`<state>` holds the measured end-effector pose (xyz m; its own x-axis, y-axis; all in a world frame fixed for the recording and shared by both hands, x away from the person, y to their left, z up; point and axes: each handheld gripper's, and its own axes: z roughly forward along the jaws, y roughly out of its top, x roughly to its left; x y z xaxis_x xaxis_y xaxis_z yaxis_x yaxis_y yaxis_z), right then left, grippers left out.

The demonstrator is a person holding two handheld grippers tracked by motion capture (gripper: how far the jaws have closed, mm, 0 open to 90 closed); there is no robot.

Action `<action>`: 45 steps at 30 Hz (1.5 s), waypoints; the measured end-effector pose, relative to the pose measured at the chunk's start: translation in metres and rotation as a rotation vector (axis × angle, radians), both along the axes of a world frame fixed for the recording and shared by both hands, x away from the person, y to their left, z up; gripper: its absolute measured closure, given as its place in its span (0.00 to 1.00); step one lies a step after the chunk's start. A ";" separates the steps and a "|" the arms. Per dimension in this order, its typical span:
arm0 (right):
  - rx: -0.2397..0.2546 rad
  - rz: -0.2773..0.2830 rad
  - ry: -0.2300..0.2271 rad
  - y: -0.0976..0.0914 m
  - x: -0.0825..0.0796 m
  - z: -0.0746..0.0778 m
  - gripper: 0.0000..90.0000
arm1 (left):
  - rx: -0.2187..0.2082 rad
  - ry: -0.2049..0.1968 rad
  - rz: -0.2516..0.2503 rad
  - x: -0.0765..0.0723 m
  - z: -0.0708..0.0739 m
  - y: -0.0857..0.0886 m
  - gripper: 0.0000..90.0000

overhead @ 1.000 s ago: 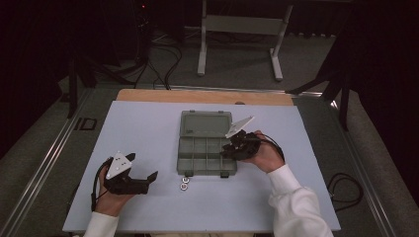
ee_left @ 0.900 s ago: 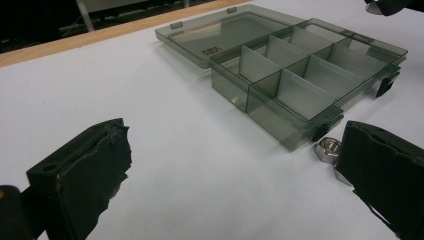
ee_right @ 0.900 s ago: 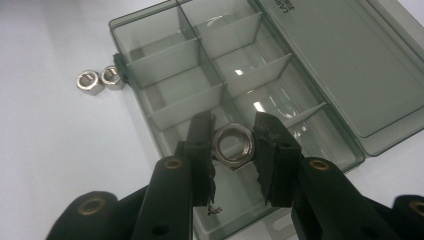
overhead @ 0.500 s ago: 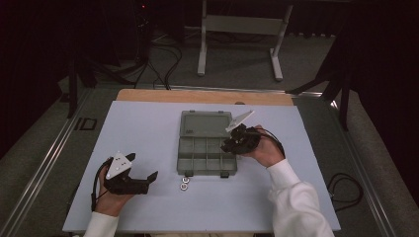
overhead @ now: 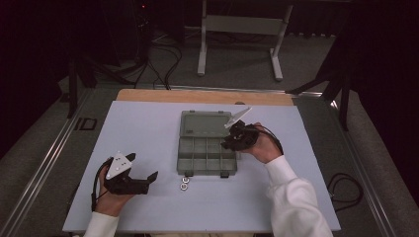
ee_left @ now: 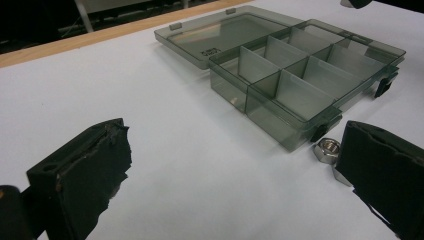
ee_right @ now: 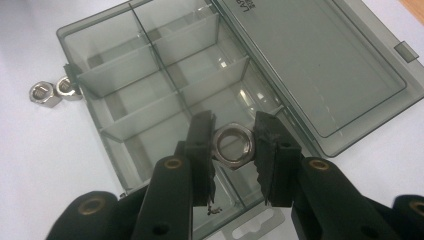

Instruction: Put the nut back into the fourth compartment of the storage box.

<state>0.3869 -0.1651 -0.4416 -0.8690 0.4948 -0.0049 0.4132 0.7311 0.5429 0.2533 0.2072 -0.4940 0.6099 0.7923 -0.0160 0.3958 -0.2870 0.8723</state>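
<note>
Right gripper (ee_right: 234, 145) clamps hex nut (ee_right: 232, 145) over organizer box (overhead: 206, 155) | left gripper (ee_left: 235, 175) wide, unladen, near-left worktop | lid label illegible

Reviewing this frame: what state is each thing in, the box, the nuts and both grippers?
Organizer box: open, lid laid flat behind it, the compartments that show are empty.
Held nut: clamped between the jaws, above the box.
Right gripper: shut on the held nut.
Two loose nuts: lying on the table by the box's front edge.
Left gripper: open, holding nothing.
</note>
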 end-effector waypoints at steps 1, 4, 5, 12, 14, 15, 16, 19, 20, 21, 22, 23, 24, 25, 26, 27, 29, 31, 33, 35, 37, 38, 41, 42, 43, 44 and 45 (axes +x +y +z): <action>0.001 -0.002 0.000 0.000 0.001 -0.001 0.78 | 0.000 0.000 -0.001 0.000 0.000 0.000 0.02; 0.000 -0.010 0.003 0.000 0.003 -0.002 0.78 | 0.000 -0.001 0.000 0.000 0.000 0.000 0.02; 0.001 -0.015 0.005 0.000 0.004 -0.003 0.78 | 0.000 0.000 0.000 0.000 0.000 0.000 0.02; -0.012 -0.036 0.018 -0.001 0.010 -0.008 0.78 | 0.000 0.000 0.000 0.000 0.000 0.000 0.02; -0.014 -0.040 0.018 -0.001 0.011 -0.009 0.78 | 0.000 0.000 0.000 0.000 0.000 0.000 0.02; -0.013 -0.043 0.021 -0.002 0.012 -0.010 0.78 | 0.000 0.000 0.000 0.000 0.000 0.000 0.02; -0.013 -0.045 0.024 -0.002 0.012 -0.011 0.78 | -0.001 0.000 0.000 0.000 0.000 0.000 0.02; -0.015 -0.047 0.026 -0.002 0.013 -0.012 0.78 | -0.002 0.001 0.000 0.000 0.000 0.000 0.02; -0.016 -0.048 0.027 -0.001 0.013 -0.012 0.78 | -0.002 0.000 -0.001 0.000 0.000 0.000 0.02; -0.016 -0.049 0.027 -0.001 0.013 -0.012 0.78 | -0.001 0.000 0.000 0.000 0.000 0.000 0.02; -0.017 -0.048 0.027 -0.001 0.013 -0.012 0.78 | -0.002 0.001 0.000 0.000 0.000 0.000 0.02; -0.017 -0.049 0.030 -0.001 0.014 -0.013 0.78 | -0.002 0.001 0.000 0.000 0.000 0.000 0.02; -0.018 -0.051 0.032 -0.001 0.014 -0.014 0.78 | -0.001 0.002 0.000 0.000 0.000 0.000 0.02; -0.020 -0.052 0.033 0.000 0.014 -0.014 0.78 | -0.001 0.002 -0.001 0.000 -0.001 0.000 0.02; -0.024 -0.053 0.036 0.000 0.015 -0.015 0.78 | -0.001 0.002 -0.001 0.000 -0.001 0.000 0.02; -0.026 -0.053 0.035 0.000 0.015 -0.016 0.78 | -0.001 0.002 -0.001 0.001 -0.001 0.000 0.02; -0.027 -0.057 0.037 0.001 0.016 -0.017 0.78 | -0.001 0.002 -0.001 0.001 -0.001 0.000 0.02; -0.030 -0.058 0.040 0.001 0.017 -0.018 0.78 | -0.002 0.002 -0.002 0.001 -0.001 0.000 0.02; -0.035 -0.059 0.047 0.002 0.017 -0.020 0.78 | -0.001 0.002 -0.002 0.001 -0.001 -0.001 0.02; -0.040 -0.056 0.051 0.003 0.018 -0.021 0.78 | -0.001 0.002 -0.002 0.001 -0.001 -0.001 0.02; -0.041 -0.059 0.054 0.003 0.018 -0.022 0.78 | -0.001 0.001 -0.002 0.001 -0.001 -0.001 0.02; -0.041 -0.059 0.054 0.003 0.019 -0.023 0.78 | -0.001 0.001 -0.002 0.000 -0.001 0.000 0.02; -0.041 -0.063 0.059 0.003 0.019 -0.024 0.78 | -0.001 0.002 -0.002 0.001 -0.001 -0.001 0.02; -0.040 -0.062 0.061 0.003 0.019 -0.025 0.78 | -0.001 0.002 -0.002 0.001 -0.001 -0.001 0.02; -0.041 -0.062 0.063 0.003 0.019 -0.025 0.78 | -0.001 0.002 -0.002 0.001 -0.001 -0.001 0.02; -0.044 -0.062 0.064 0.003 0.019 -0.026 0.78 | -0.001 0.002 -0.001 0.001 -0.001 -0.001 0.02; -0.044 -0.062 0.064 0.003 0.019 -0.026 0.78 | -0.001 0.002 -0.001 0.001 -0.001 -0.001 0.02</action>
